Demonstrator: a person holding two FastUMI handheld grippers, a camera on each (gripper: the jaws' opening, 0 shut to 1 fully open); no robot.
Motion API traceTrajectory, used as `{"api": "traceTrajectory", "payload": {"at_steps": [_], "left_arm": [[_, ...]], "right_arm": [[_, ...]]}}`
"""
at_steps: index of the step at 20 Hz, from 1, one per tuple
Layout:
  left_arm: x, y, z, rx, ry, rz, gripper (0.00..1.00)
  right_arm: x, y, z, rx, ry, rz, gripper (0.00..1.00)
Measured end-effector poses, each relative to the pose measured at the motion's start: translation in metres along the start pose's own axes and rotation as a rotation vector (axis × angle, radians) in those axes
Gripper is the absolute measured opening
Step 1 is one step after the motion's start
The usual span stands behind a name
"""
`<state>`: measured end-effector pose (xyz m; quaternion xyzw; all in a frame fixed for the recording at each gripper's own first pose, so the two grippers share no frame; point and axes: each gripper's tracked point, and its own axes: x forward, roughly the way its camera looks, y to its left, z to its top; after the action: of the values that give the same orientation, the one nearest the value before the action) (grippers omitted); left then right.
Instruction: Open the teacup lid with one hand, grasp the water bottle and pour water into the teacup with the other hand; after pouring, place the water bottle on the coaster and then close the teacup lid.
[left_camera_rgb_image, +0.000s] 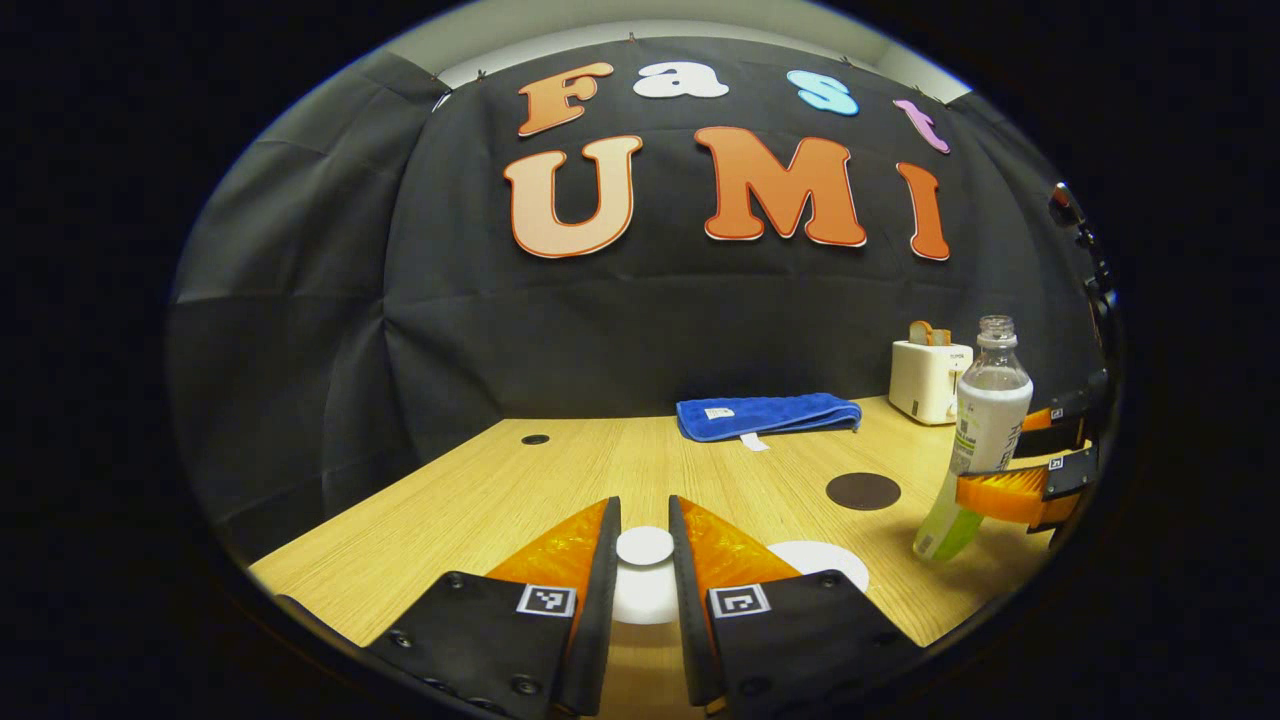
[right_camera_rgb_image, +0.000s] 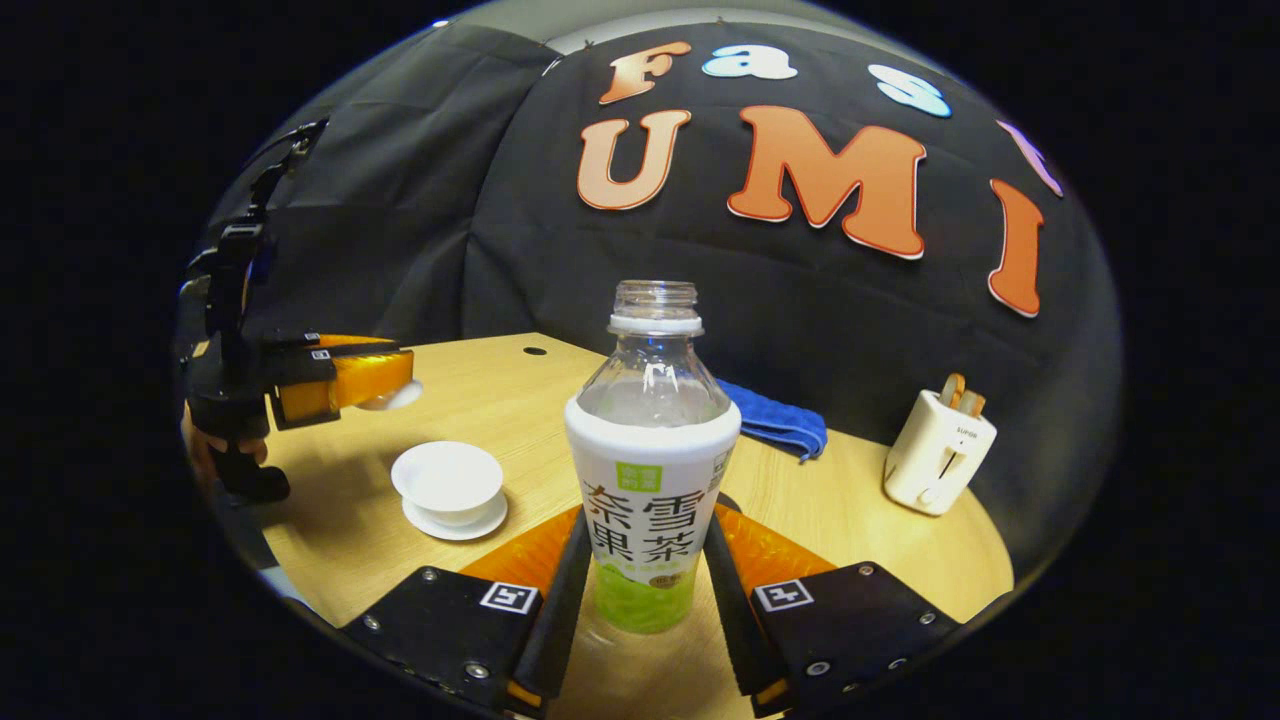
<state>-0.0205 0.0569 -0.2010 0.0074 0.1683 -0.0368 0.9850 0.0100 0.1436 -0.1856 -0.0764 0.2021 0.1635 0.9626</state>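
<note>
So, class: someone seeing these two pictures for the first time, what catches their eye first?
The uncapped water bottle, upright and clamped in the right gripper above the table. Next, the left gripper holding the white teacup lid aloft, with the open teacup on its saucer below it.

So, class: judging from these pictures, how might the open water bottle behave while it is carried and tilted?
The water bottle has no cap, so tilting probably spills. It looks like thin clear plastic, likely to flex under the right gripper. Tall and narrow, it may tip easily when set down.

Right gripper (right_camera_rgb_image: 645, 570) jaws clamp upright bottle (right_camera_rgb_image: 652, 450); teacup (right_camera_rgb_image: 447, 482) uncovered.
</note>
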Motion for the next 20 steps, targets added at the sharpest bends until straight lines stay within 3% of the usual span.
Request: {"api": "traceTrajectory", "payload": {"at_steps": [5, 20], "left_arm": [[-0.005, 0.022, -0.003, -0.006, -0.001, 0.023, 0.34], [-0.010, 0.049, -0.029, -0.003, 0.044, 0.023, 0.34]], "right_arm": [[0.003, -0.018, 0.013, -0.233, -0.003, -0.110, 0.64], [0.026, -0.005, 0.019, -0.907, 0.040, -0.202, 0.64]]}}
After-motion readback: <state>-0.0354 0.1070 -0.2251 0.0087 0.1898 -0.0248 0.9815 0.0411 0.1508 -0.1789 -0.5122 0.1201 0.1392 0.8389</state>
